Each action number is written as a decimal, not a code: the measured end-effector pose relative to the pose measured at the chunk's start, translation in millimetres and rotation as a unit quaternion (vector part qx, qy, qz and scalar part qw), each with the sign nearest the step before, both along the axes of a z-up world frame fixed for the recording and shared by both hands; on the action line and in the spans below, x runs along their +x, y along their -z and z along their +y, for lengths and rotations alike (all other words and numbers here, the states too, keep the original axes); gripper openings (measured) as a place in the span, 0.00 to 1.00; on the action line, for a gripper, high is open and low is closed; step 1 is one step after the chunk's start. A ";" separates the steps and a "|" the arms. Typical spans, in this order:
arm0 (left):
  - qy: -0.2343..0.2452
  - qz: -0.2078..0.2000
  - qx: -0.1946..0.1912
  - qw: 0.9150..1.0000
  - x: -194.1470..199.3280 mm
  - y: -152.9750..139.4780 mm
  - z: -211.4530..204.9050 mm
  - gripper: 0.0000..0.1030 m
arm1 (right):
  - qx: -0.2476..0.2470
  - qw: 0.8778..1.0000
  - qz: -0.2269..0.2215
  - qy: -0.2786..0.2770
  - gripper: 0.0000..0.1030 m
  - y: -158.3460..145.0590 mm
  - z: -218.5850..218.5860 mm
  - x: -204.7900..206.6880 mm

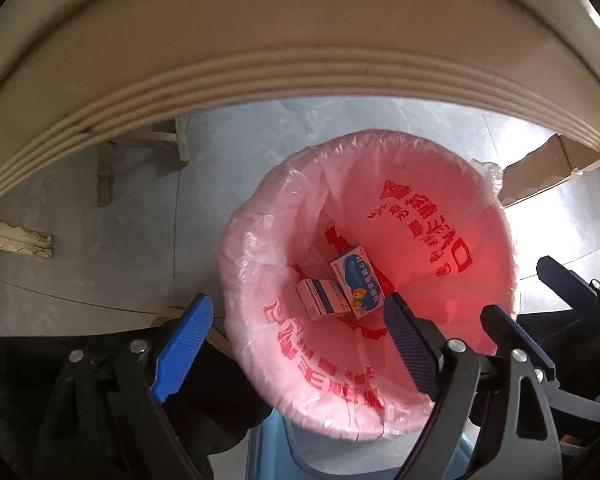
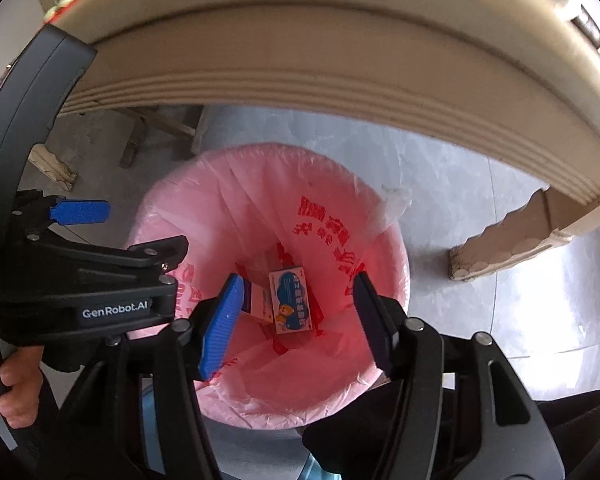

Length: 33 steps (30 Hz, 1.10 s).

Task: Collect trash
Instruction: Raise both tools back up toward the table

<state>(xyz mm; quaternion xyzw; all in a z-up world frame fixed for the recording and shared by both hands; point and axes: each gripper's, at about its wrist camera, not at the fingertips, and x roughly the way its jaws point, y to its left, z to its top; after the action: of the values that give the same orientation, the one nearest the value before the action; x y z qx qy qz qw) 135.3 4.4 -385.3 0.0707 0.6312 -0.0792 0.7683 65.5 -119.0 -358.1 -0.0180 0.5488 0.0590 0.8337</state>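
Both grippers, L (image 1: 298, 326) & R (image 2: 296, 308), fingers apart & empty; two small printed cardboard boxes (image 1: 342, 288) lie straight below in pink-bagged bin (image 1: 440, 208).

Left hand-held gripper (image 1: 298, 322) — black frame, ribbed blue pads (image 1: 188, 346), silver rivets, white "GenRobot.AI" lettering. Right hand-held gripper (image 2: 296, 322) — same black frame, blue pads (image 2: 220, 330), silver rivets.

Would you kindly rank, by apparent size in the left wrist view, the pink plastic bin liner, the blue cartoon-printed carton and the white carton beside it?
1. Pink plastic bin liner, by far the largest.
2. Blue cartoon-printed carton.
3. White carton, looking slightly smaller, though it lies partly under the blue one, so their order is unsure.
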 end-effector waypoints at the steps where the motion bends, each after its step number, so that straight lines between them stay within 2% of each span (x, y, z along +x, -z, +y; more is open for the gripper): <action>1: -0.002 -0.007 0.000 1.000 -3.6 -7.4 2.9 0.84 | -0.001 1.000 -0.008 -0.002 0.55 -6.3 0.5 -3.8; 5: -0.009 -0.035 -0.002 0.999 -16.9 -40.2 14.0 0.84 | 0.009 0.999 -0.034 0.001 0.55 -33.0 -3.1 -19.7; 11: -0.014 -0.103 -0.005 0.995 -39.0 -107.8 27.4 0.84 | 0.013 0.996 -0.085 0.008 0.56 -81.9 -8.4 -46.6; 14: -0.002 -0.146 -0.003 0.989 -45.6 -148.6 25.6 0.84 | 0.018 0.993 -0.116 0.013 0.57 -113.6 -12.4 -56.3; 16: 0.009 -0.176 0.002 0.984 -49.2 -177.3 21.8 0.86 | 0.021 0.990 -0.141 0.017 0.65 -137.9 -16.4 -61.4; 18: 0.015 -0.210 0.015 0.977 -52.8 -206.6 15.4 0.89 | 0.015 0.985 -0.169 0.021 0.66 -163.8 -19.9 -63.4; 22: 0.013 -0.243 0.008 0.970 -56.4 -247.1 7.5 0.89 | 0.014 0.977 -0.211 0.021 0.66 -207.1 -26.0 -66.1; 27: -0.016 -0.252 -0.023 0.967 -60.8 -275.1 6.9 0.92 | 0.035 0.970 -0.239 0.033 0.71 -247.6 -37.0 -68.2; 33: -0.014 -0.271 -0.018 0.962 -69.1 -294.9 1.2 0.92 | 0.031 0.961 -0.274 0.034 0.73 -269.8 -40.1 -75.5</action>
<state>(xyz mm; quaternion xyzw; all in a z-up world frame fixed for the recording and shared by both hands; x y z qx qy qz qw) 66.2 5.6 -90.4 0.0667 0.3985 -0.0579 0.9129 -10.1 -159.0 -88.3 0.0110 0.2976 0.0400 0.9538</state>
